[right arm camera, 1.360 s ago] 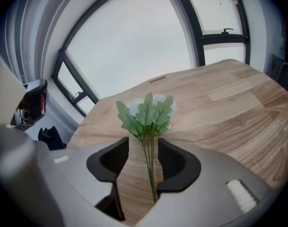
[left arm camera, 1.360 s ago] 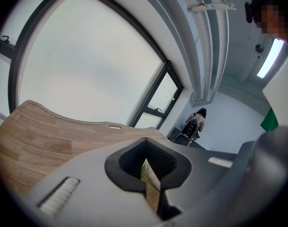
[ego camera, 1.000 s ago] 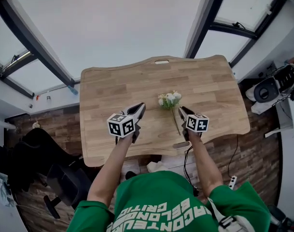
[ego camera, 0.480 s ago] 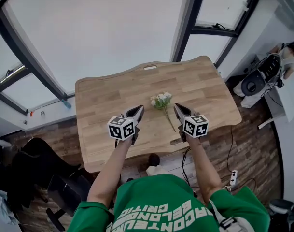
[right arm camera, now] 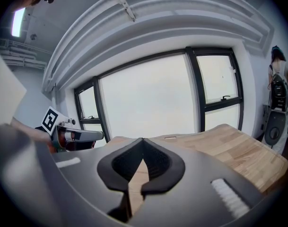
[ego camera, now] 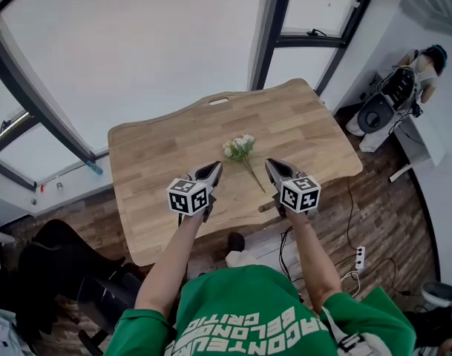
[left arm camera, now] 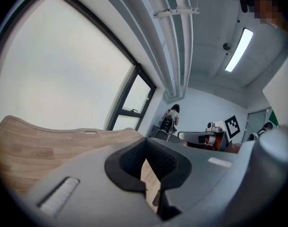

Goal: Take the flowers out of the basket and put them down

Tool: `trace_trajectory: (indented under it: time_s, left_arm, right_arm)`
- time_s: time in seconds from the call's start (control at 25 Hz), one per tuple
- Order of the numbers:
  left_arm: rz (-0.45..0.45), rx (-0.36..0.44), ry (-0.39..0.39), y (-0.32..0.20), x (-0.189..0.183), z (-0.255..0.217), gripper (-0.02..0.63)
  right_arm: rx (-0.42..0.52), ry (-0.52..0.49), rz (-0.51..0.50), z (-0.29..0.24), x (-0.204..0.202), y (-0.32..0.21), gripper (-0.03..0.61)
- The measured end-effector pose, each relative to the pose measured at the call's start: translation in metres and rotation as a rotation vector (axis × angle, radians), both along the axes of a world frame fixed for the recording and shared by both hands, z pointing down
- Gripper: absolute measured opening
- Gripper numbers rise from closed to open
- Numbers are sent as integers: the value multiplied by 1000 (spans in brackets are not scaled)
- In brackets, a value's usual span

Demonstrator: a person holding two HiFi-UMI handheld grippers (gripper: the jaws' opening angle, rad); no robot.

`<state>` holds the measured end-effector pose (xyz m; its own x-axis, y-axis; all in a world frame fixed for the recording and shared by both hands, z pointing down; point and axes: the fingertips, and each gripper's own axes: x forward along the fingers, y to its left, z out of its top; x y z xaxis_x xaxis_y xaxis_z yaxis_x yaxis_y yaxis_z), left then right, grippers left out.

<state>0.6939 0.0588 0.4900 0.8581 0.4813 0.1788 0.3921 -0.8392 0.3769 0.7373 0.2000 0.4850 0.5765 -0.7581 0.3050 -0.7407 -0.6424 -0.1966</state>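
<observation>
wooden table (ego camera: pixel 159 154): centre | black chair (ego camera: pixel 47 262): lower left | power strip (ego camera: pixel 358 257): floor, right

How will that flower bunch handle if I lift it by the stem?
Probably very light: the flowers are a small bunch on a thin stem. Likely top-heavy, heads drooping. Flat on the table, they should slide, not roll.

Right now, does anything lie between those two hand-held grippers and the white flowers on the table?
Nothing visible does. The small bunch of white flowers lies alone on the light wooden table, with only bare wood between it and the left gripper and right gripper.
</observation>
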Motion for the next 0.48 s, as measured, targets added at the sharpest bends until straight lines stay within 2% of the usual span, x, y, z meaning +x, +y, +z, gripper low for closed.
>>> trace_trajectory:
  time_s: [0.48]
  left_arm:
    - [33,21,-1,0,-10,0,20]
  right_arm:
    - [1,-9,35,4,-13,2,6]
